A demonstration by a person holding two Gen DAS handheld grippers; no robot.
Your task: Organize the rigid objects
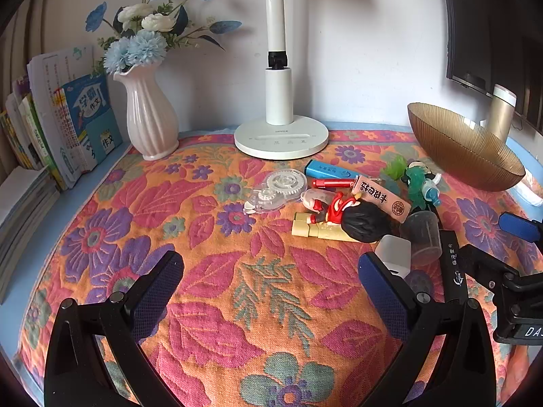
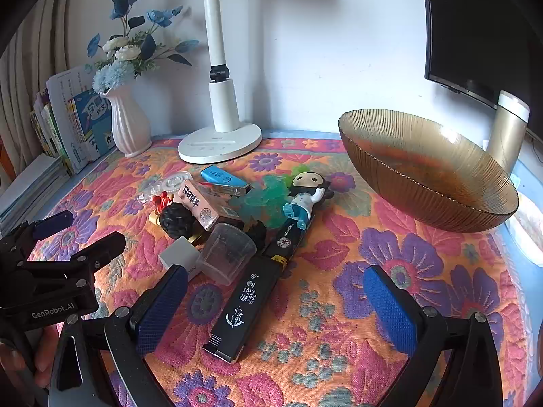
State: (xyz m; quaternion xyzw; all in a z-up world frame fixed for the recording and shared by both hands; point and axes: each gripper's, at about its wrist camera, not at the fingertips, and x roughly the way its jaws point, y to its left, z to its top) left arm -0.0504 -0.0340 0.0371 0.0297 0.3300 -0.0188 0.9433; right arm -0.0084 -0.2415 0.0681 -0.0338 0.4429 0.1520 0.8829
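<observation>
Both grippers are hovering low over the floral cloth [image 2: 339, 356], the left gripper [image 1: 271, 291] and right gripper [image 2: 276, 308] each gaping wide and gripping nothing. Between the right gripper's fingers, a black stick-shaped case [image 2: 246, 305] is lying flat. Beyond it, a clear plastic cup [image 2: 227, 251], a pink eraser [image 2: 198, 203] and toy figurines [image 2: 303, 196] are sitting clustered, near the amber glass bowl [image 2: 441, 203] further right.

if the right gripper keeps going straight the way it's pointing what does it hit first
Most likely the black box lying on the cloth between the open jaws of the right gripper; the amber bowl sits beyond, off to the right. Depth is uncertain.
</observation>
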